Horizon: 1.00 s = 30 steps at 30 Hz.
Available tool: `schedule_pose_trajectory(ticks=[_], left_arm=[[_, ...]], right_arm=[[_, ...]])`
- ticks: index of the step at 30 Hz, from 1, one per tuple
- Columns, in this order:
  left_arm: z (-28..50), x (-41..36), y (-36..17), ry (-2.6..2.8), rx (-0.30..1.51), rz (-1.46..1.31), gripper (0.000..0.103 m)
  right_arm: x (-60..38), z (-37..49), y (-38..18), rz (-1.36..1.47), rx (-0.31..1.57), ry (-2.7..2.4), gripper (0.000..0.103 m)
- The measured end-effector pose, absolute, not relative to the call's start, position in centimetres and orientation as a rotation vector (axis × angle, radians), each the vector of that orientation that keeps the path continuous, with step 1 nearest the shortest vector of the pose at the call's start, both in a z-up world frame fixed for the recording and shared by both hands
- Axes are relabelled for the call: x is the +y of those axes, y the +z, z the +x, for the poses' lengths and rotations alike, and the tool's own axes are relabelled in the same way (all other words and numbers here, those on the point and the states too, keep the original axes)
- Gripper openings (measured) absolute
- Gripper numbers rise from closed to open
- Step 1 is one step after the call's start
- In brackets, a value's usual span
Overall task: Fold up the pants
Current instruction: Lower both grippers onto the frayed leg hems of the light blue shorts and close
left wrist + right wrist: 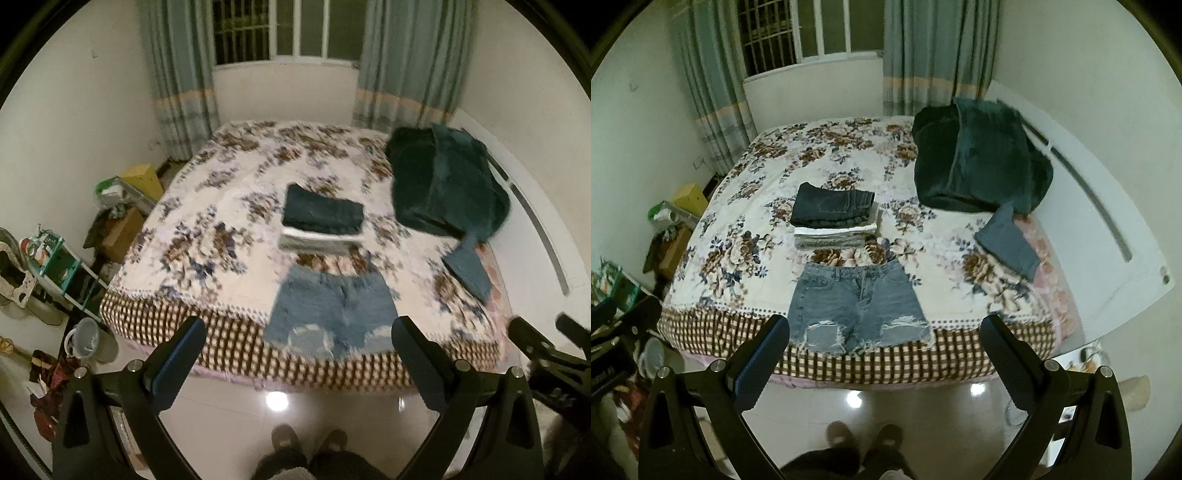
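Light blue ripped denim shorts (858,308) lie flat at the near edge of the bed, waistband away from me; they also show, blurred, in the left wrist view (332,312). Behind them is a stack of folded clothes (834,218) topped by dark jeans, also in the left wrist view (321,221). My left gripper (299,332) is open and empty, held back from the bed over the floor. My right gripper (886,330) is open and empty, also short of the bed edge. The right gripper's fingers (546,343) show at the right of the left wrist view.
The bed (812,155) has a floral cover with a checked border. A dark green blanket (979,166) lies at the far right, with a grey-blue folded garment (1008,240) beside it. Boxes and clutter (122,206) and a bucket (86,336) stand left of the bed. My feet (864,435) are on the tiled floor.
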State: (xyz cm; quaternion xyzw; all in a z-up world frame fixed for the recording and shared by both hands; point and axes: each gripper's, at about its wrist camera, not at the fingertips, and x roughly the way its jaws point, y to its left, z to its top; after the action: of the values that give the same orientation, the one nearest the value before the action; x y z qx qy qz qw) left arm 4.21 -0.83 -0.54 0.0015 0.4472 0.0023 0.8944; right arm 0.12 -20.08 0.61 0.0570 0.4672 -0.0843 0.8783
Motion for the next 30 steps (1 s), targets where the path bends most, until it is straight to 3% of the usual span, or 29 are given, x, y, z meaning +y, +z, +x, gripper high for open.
schedule_pose_trajectory(ticks=[6, 16, 24, 30], left_arm=[[8.6, -1.2, -4.7, 0.098, 0.893, 0.050, 0.103], [16.0, -7.8, -16.5, 0.213, 1.060, 0.046, 0.103], [21.6, -18.0, -32.7, 0.342, 1.311, -0.186, 0.103], [22.5, -27.6, -45.4, 0.291, 1.459, -0.264, 0.103]], right_arm=[[-23.3, 6.1, -5.5, 0.234, 1.039, -0.142, 0.103], [-33.6, 21.8, -20.1, 0.324, 1.278, 0.029, 0.103], [-41.8, 36.0, -35.5, 0.165, 1.477, 0.240, 0.103], [-45.3, 40.6, -46.4, 0.090, 1.562, 0.360, 0.103]])
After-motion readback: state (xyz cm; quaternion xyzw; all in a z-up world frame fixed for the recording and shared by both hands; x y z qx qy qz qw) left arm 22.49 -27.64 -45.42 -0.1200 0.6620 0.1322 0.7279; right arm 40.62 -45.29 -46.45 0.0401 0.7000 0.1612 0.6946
